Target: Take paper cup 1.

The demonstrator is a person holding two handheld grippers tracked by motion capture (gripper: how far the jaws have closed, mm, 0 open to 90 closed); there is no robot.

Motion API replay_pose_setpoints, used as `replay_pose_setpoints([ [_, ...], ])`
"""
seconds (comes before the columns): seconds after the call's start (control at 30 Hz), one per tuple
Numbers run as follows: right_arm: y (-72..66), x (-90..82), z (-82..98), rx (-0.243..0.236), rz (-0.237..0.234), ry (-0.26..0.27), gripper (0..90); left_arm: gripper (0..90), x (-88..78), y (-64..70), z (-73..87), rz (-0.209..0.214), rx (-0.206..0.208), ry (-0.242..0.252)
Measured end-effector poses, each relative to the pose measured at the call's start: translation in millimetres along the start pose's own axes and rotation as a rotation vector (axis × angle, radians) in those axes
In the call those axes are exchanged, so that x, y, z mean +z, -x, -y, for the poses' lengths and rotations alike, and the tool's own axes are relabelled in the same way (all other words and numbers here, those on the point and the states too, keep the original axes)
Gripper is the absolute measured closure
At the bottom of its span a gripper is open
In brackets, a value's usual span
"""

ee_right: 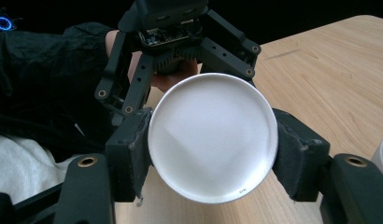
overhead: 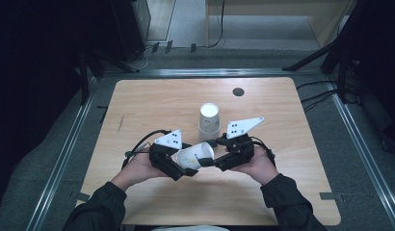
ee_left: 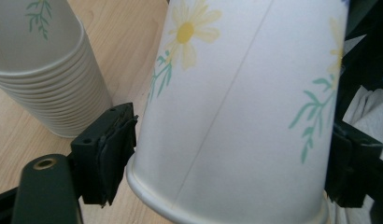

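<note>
Paper cup being passed between two grippers above the tabletop [overhead: 138, 101]

The right gripper [ee_right: 213, 149] is clamping the paper cup [overhead: 195, 155] at its flat round base, holding it on its side near the table's front edge. The left gripper [ee_left: 231, 154] is straddling the rim end, its jaws touching or nearly touching the smooth, tapered, daisy-printed wall; a firm grip is not certain. The cup looks separated from the stack of cups [overhead: 209, 118] just behind; placing it appears left to do.

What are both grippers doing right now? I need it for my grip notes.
Left gripper: jaws around the paper cup, pads touching its wall near the rim.
Right gripper: shut on the same cup's base end.
</note>
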State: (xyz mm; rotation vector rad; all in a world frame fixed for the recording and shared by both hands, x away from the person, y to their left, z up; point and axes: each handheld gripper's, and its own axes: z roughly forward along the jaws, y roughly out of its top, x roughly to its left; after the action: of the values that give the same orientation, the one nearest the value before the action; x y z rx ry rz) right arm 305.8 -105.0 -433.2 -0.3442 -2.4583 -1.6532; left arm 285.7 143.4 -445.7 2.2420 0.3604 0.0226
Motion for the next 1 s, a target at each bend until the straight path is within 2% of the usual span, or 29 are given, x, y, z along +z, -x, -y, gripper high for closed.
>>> replay_pose_setpoints([
  [0.03, 0.1, 0.2, 0.0, 0.001, 0.001, 0.000, 35.9, 20.6, -0.1, 0.7, 0.1, 0.003, 0.007, 0.002],
  [0.4, -0.2, 2.0, 1.4, 0.000, -0.007, -0.010, 35.1, 24.3, -0.7, 1.6, 0.8, 0.005, 0.021, -0.020],
  [0.43, -0.1, 2.1, 1.6, 0.000, -0.008, -0.010, 34.2, 24.3, -1.3, 1.4, 0.7, 0.009, 0.017, -0.018],
  [0.5, -0.3, 3.2, 2.1, 0.000, -0.010, -0.011, 25.7, 24.2, -2.3, 1.1, 0.8, 0.012, 0.012, -0.015],
  [0.57, -1.4, 3.7, 2.0, -0.009, 0.007, -0.021, 24.0, 24.2, -7.0, 0.5, -0.2, -0.011, 0.029, -0.034],
  [0.77, -0.2, 5.0, 6.4, -0.019, 0.044, -0.074, 21.8, 24.2, -15.3, -4.7, -0.5, -0.026, 0.029, -0.075],
  [0.87, 0.8, 6.3, 9.3, -0.031, 0.055, -0.098, 22.2, 24.1, -16.1, -5.7, -0.8, 0.003, 0.041, -0.107],
  [0.9, 0.2, 7.3, 11.1, -0.041, 0.066, -0.118, 22.6, 24.1, -15.5, -5.2, -1.4, 0.002, 0.040, -0.119],
  [0.93, 0.1, 8.0, 11.9, -0.048, 0.068, -0.122, 22.8, 24.1, -13.5, -5.1, -3.0, -0.006, 0.054, -0.154],
  [1.0, -0.2, 8.6, 12.5, -0.053, 0.070, -0.126, 22.9, 24.1, -12.1, -4.7, -3.4, -0.005, 0.056, -0.167],
])
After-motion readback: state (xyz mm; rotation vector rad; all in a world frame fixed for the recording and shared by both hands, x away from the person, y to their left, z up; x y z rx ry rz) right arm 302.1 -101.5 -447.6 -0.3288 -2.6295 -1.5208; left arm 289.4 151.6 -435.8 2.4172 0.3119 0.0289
